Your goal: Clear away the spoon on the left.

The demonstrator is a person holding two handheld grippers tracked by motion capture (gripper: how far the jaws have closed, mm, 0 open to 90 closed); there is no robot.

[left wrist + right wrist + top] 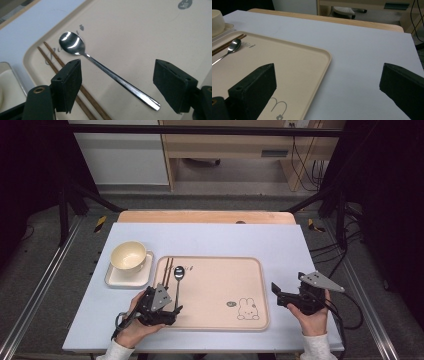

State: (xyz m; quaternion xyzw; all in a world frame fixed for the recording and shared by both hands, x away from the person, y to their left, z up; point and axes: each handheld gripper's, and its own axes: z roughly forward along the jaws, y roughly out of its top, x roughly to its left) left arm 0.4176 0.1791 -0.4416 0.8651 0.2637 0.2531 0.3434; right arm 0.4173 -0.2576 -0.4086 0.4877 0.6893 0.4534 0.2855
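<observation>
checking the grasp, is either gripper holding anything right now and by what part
Nothing is held. The left gripper is open over the spoon handle, jaws on either side without touching it. The right gripper is open over the table.

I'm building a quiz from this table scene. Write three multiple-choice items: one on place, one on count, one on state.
1. Where does the spoon lie?
A. in the bowl
B. on the tray, beside the chopsticks
C. on the bare table

2. How many chopsticks lie on the tray?
A. two
B. four
C. one

3. How do the left gripper jaws stand?
A. shut on the spoon
B. shut on nothing
C. open, either side of the spoon's handle

Answers: 1 B, the spoon rests on the tray right of the sticks. 2 A, two brown sticks lie together. 3 C, the left gripper view shows a wide gap with the handle between.
</observation>
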